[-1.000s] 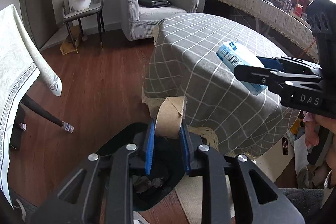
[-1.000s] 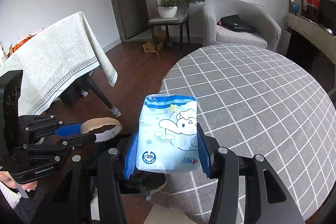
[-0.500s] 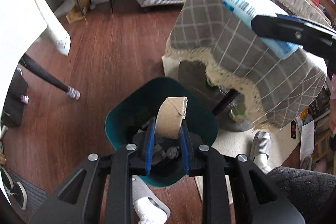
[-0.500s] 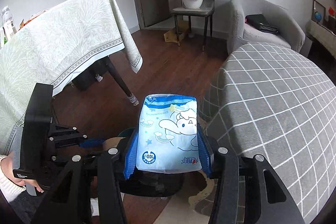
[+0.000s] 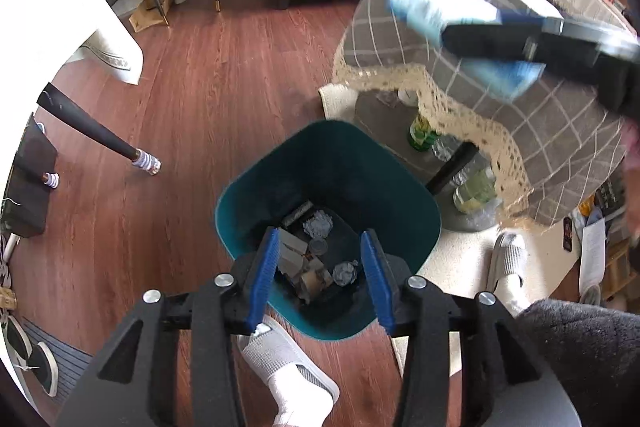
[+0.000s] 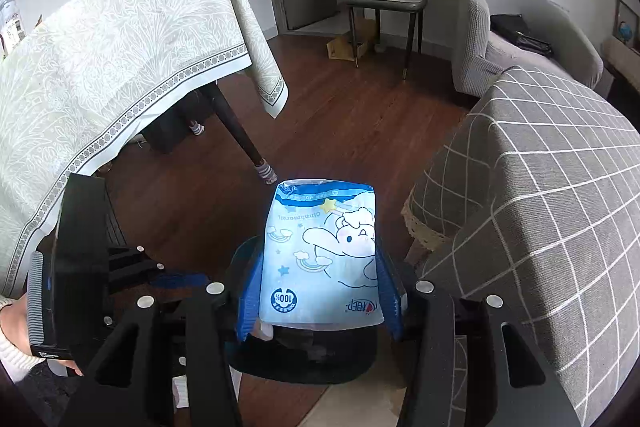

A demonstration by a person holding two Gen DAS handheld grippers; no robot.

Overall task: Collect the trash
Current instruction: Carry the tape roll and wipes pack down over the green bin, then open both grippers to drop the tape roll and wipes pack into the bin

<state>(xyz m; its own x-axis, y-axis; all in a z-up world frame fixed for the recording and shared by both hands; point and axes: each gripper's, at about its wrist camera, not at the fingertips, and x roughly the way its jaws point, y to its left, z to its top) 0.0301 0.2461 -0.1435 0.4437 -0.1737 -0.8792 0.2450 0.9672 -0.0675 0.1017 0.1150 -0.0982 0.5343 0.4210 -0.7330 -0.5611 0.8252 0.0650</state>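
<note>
A teal trash bin stands on the wood floor with several crumpled scraps and cardboard pieces in it. My left gripper hangs right over the bin. Its jaws are opening, with nothing between the blue pads. My right gripper is shut on a light-blue wipes packet with a cartoon print. It holds the packet above the near side of the bin. In the left wrist view the packet and right gripper show blurred at upper right. The left gripper shows at lower left in the right wrist view.
A round table under a grey checked cloth stands right of the bin, with bottles at its base. A pale-clothed table and its dark leg are to the left. A person's slippered feet stand beside the bin.
The left gripper came down over the bin and opened; the cardboard roll it held is gone from its jaws. The right gripper carried the packet off the round table toward the bin.
</note>
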